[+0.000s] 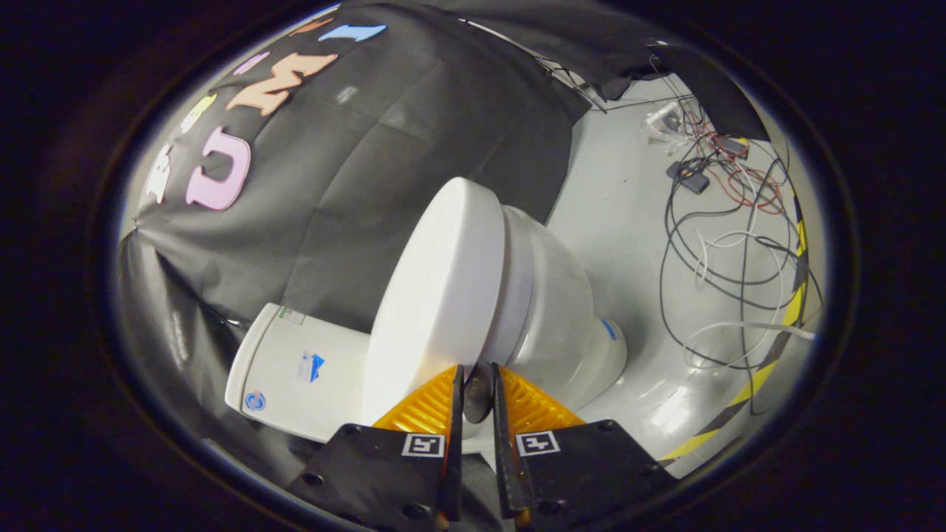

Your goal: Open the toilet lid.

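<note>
The gripper (pixel 478 391) sits low over the toilet, its fingers (pixel 452 414) drawn narrow with only a thin gap between them, and in that gap shows a dark, rounded sliver whose nature I cannot make out; whether the fingers pinch the rim of the lid or merely rest beside it cannot be told either. Just ahead of the fingers lies the toilet lid (pixel 436 295), white and smooth, seemingly down on the seat, its near edge meeting the fingertips. Judging from this, the lift has hardly begun. The main risk is a slip: the lid's surface is glossy and curved, and a shallow grip on its rim could let it slide off the fingers partway up and slam back onto the seat. A pull off the hinge line could also twist the lid or scrape the fingers across it. Beside the lid is the bowl (pixel 562 310), and since the lid covers it, nothing can be said of what it holds. On the other side of the lid stands the tank (pixel 295 369), its cover on, its contents likewise hidden; if swung too hard, the raised lid would probably knock against it. Beyond the bowl, the pale floor (pixel 628 214) carries a loose tangle of cables (pixel 732 244) and a yellow-and-black tape strip (pixel 768 362), well apart from the toilet. Behind everything hangs the black cloth wall (pixel 384 148).
</note>
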Demonstrator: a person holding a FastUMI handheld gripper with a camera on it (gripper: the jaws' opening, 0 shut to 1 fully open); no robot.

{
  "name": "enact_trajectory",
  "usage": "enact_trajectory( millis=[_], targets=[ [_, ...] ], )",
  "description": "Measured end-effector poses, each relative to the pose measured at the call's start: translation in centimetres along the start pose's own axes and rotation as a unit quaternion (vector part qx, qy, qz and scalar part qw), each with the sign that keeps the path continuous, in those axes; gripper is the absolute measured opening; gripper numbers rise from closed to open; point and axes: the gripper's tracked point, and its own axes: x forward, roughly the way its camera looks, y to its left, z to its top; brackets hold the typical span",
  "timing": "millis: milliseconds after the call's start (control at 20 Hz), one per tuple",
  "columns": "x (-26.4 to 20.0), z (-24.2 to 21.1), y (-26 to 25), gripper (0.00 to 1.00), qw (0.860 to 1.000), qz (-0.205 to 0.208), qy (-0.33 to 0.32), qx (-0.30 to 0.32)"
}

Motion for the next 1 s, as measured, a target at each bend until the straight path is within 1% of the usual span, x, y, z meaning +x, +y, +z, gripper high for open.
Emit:
enact_trajectory(
  millis=[300, 500, 600, 650, 700, 750, 850, 1000],
  targets=[
    [-1.0, 1.4, 2.4, 0.21, 1.000, -0.003, 0.001, -0.011],
    [-2.1, 2.2, 4.8, 0.21, 0.999, -0.007, -0.005, -0.040],
    [-2.5, 2.6, 5.7, 0.21, 0.999, -0.005, -0.006, -0.041],
    [-2.8, 2.9, 5.8, 0.21, 0.999, -0.011, -0.006, -0.039],
    [-2.0, 2.9, 6.1, 0.21, 0.999, -0.011, -0.013, -0.035],
    [-2.4, 3.0, 6.5, 0.11, 0.999, -0.014, -0.009, -0.037],
    [-2.9, 3.0, 6.9, 0.11, 0.999, -0.016, -0.007, -0.038],
    [-3.5, 3.4, 8.3, 0.11, 1.000, 0.005, -0.014, -0.023]
  ],
)
